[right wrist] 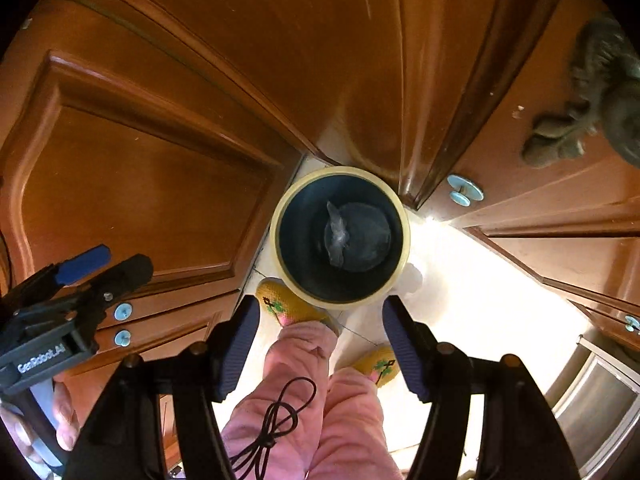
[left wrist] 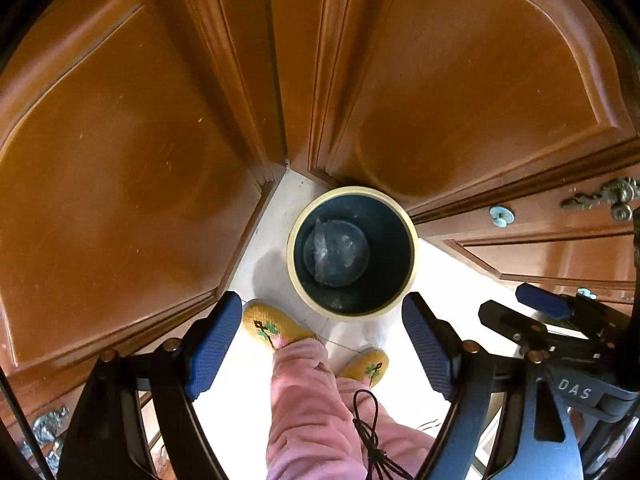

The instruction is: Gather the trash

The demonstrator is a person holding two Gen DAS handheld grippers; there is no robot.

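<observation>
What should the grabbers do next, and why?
Probably lift both away to fetch more trash. The left gripper and right gripper hang over the bin with jaws open and nothing between them, and a crumpled piece of plastic already lies at the bottom.

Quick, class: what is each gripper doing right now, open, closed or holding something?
Left gripper: jaws open, holding nothing, above the bin.
Right gripper: jaws open, holding nothing, above the same bin.
</observation>
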